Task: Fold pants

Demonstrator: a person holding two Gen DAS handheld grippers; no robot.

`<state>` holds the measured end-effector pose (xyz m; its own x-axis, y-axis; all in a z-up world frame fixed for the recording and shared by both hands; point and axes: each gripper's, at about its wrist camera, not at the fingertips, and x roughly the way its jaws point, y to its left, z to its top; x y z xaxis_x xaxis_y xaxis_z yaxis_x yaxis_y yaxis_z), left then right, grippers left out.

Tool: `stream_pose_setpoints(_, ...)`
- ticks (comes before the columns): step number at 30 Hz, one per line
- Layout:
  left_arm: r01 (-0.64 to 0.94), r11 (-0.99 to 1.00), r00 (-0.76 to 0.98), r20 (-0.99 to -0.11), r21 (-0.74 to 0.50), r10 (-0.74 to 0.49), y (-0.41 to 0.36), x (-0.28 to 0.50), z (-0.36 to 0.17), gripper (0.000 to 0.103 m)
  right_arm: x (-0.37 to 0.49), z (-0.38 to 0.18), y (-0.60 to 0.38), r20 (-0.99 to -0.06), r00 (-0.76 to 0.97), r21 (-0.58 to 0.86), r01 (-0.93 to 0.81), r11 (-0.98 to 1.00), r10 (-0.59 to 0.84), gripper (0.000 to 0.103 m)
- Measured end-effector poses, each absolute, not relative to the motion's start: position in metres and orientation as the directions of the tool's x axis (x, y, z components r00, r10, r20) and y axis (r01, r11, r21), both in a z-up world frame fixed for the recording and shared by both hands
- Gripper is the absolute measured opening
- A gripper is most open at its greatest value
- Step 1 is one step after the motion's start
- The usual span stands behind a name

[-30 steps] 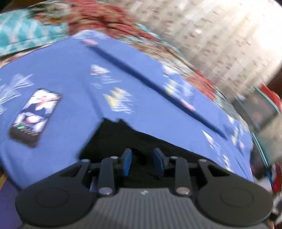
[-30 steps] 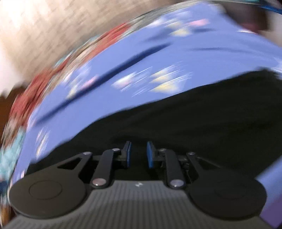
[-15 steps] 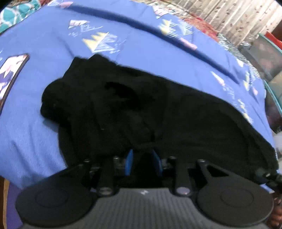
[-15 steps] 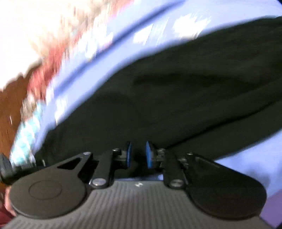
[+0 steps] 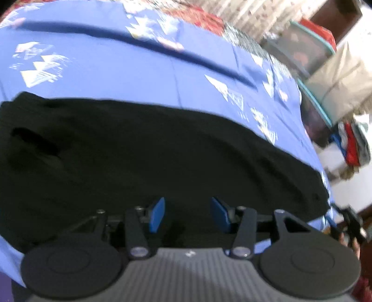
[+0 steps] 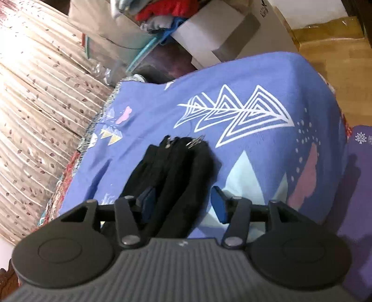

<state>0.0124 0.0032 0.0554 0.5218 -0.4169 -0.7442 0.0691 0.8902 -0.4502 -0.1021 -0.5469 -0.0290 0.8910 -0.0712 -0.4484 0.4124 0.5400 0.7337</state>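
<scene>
Black pants (image 5: 162,148) lie stretched across the blue patterned bedsheet (image 5: 116,69). My left gripper (image 5: 189,215) hovers over their near edge. Its jaws are opening, and dark cloth lies under the gap, but neither blue pad presses on it. In the right wrist view the narrow end of the pants (image 6: 176,167), with small metal bits at its tip, runs away from my right gripper (image 6: 183,205). Those jaws are also opening. The cloth sits between them against the left pad, and the right pad stands apart over the sheet (image 6: 255,144).
A pale leaf-print curtain (image 6: 34,104) hangs beyond the bed. Boxes and a pile of clothes (image 6: 162,9) stand past the bed's end. The sheet's edge drops to a wooden floor (image 6: 337,46), with a purple mat (image 6: 360,174) to the right.
Both grippers swept along the pants and their jaws widened, letting the cloth go. The right wrist rolled and now looks down the leg end. The phone has left the left wrist view.
</scene>
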Motion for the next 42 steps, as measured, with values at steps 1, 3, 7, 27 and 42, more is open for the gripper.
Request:
stream_pose_setpoints(1,0.077,0.895,0.511,-0.754,-0.439,-0.414,-0.003,0.013,0.054,0.045,-0.099,-0.029,-0.55,-0.448,0.892,0.739,0.41,0.535,-0.065,0.057)
stream_pose_setpoints(3,0.084,0.899,0.498,-0.764,-0.429,-0.41,-0.01,0.011,0.051,0.045,-0.088,-0.03,-0.552,-0.435,0.899,0.748,0.39,0.537,-0.047,0.057)
stream_pose_setpoints(7,0.073,0.907,0.496,-0.774,-0.415,-0.394,-0.012,0.011,0.051,0.045,-0.078,-0.032,-0.558,-0.45,0.891,0.721,0.399,0.566,-0.056,0.057)
stream_pose_setpoints(27,0.05,0.88,0.554,-0.72,-0.472,-0.417,0.01,0.003,0.047,0.042,-0.046,0.011,-0.27,-0.609,0.763,-0.145,-0.375,0.916,0.215,0.011)
stream_pose_setpoints(42,0.139,0.682,0.278,-0.633,-0.718,-0.722,-0.141,0.126,0.033,0.096,-0.088,0.02,-0.296,-0.456,0.866,-0.032,-0.247,0.969,0.205,0.01)
